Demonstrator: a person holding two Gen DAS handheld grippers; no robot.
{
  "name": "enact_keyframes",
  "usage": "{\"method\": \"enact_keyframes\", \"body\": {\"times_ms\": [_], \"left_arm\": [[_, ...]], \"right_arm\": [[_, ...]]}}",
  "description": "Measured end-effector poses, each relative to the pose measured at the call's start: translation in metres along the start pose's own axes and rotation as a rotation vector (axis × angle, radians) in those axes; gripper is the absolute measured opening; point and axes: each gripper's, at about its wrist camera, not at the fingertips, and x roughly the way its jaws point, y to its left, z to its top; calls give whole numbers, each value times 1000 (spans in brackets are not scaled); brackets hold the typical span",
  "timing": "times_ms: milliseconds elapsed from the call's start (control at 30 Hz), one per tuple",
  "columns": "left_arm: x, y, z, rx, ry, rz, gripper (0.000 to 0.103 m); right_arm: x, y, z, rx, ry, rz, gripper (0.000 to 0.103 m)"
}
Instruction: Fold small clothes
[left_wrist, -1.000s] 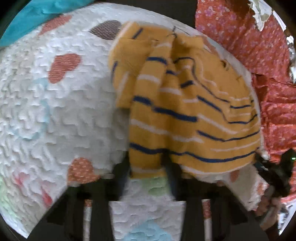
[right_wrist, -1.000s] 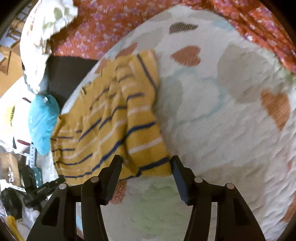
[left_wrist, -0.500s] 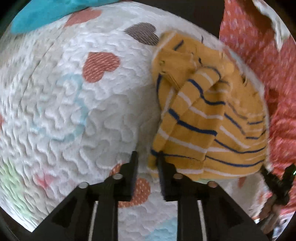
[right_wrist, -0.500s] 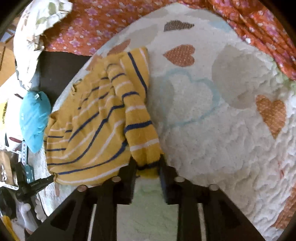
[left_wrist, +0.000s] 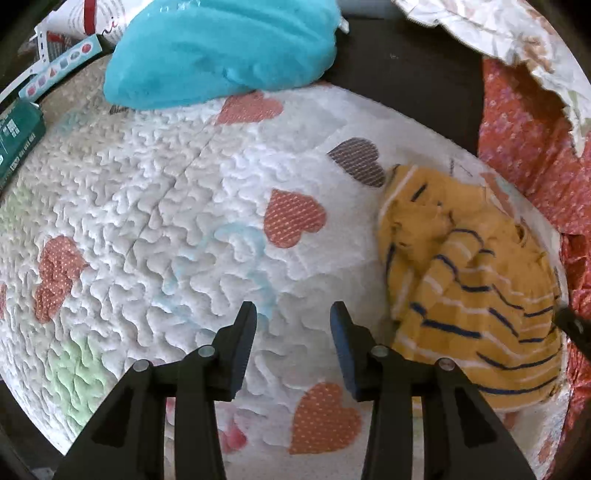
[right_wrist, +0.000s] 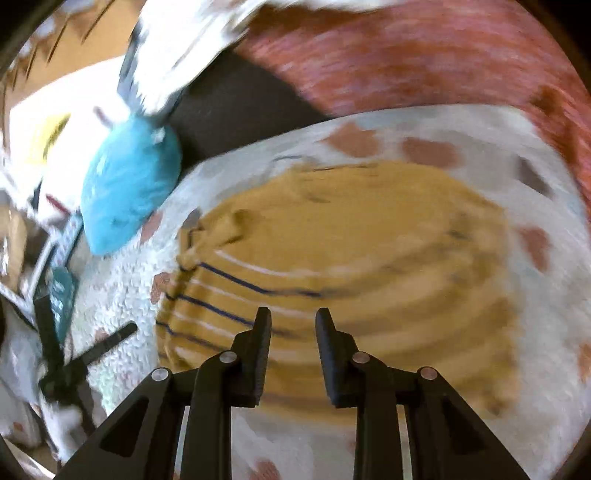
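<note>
1. Left wrist view: the surface is a white quilted blanket (left_wrist: 155, 206) with a wavy, puckered stitch pattern and appliqué hearts in dotted orange, one in dark grey. The little mustard-yellow garment (left_wrist: 469, 295) with navy and white stripes lies bunched on the right side of the quilt, a sleeve folded across its body, soft knit by the look of it.

2. Same view, surroundings: a smooth, puffy teal cushion (left_wrist: 221, 48) sits at the quilt's far edge, some printed boxes (left_wrist: 18, 136) off to the left, red floral fabric (left_wrist: 524, 140) along the right, and a crumpled pale sheet (left_wrist: 517, 33) in the top right corner.

3. Same view, the left tool (left_wrist: 293, 314): fingers spread wide with nothing between them, over bare quilt just left of the garment. Not touching the garment.

4. Right wrist view: pretty motion-blurred. The yellow striped garment (right_wrist: 351, 266) fills the middle of the frame, spread on the heart quilt (right_wrist: 122, 295); the stripes read clearly only on its left part.

5. Same view, surroundings: teal cushion (right_wrist: 129, 188) at upper left, red fabric (right_wrist: 443, 62) across the top, and the other tool's black frame (right_wrist: 70, 354) pokes in at lower left.

6. Same view, the right tool (right_wrist: 291, 317): fingers parted to a medium gap, empty, positioned over the garment's near edge. Can't tell whether the tips touch the cloth.
</note>
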Motion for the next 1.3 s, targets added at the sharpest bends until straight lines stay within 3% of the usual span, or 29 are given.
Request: {"method": "enact_keyframes", "body": {"times_ms": [200,333,467,600,667,733,833,1000,1100,1133,1200,1300], "left_arm": [[-2,27,13,-89,14,-50,40],[4,36,15,-141,54,-84,40],[2,35,14,-143,57,-91,40],[7,33,15,-146,72,-122,40],[10,29,14,-146,90,-151,41],[12,23,12,-131,100,-169,42],[16,13,6,-105,136,-217,51],[23,4,-15,-108,231,-319,58],[26,-1,-33,-151,294,-410,62],[27,-2,-42,-202,316,-478,64],[29,-7,-50,-247,333,-534,70],[27,-24,-48,-199,282,-503,73]], "right_arm": [[113,84,51,-131,87,-98,25],[162,135,63,-219,158,-129,26],[177,163,68,-286,185,-112,28],[149,164,77,-254,159,-25,28],[117,140,74,-192,131,4,32],[91,112,67,-129,105,-12,45],[40,34,37,22,61,-73,49],[-39,-92,-45,319,-2,-124,56],[-65,-142,-89,480,-28,-68,59],[-69,-153,-101,524,-38,-40,60],[-66,-166,-122,602,-58,33,61],[-48,-173,-131,655,-65,114,61]]}}
